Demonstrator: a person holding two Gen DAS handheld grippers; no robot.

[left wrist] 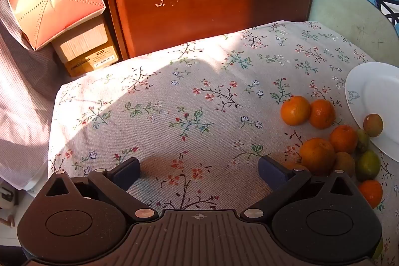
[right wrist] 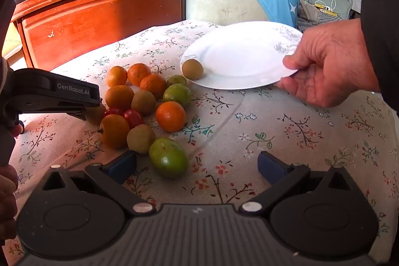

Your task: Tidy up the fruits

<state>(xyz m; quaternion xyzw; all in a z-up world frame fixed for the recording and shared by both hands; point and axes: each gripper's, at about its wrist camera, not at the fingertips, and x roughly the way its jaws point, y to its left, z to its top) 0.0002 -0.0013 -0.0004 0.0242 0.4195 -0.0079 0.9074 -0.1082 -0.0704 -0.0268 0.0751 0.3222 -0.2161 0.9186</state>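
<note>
Both my tools gape wide and hold nothing: my left tool (left wrist: 199, 170) hovers over bare floral cloth on the tabletop (left wrist: 174, 96), my right tool (right wrist: 197, 166) just behind a green fruit (right wrist: 168, 157). The fruits lie heaped near the tabletop's middle: mandarins (right wrist: 170, 116), brown fruits (right wrist: 141, 138), cherry tomatoes (right wrist: 133, 117). A bare hand (right wrist: 329, 64) grips the white plate (right wrist: 239, 56) toward the far edge; one brown fruit (right wrist: 192, 69) touches its rim.

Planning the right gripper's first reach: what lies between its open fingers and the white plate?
In the right wrist view, only bare floral tablecloth lies between the right gripper and the white plate; the fruit pile sits off left.
</note>
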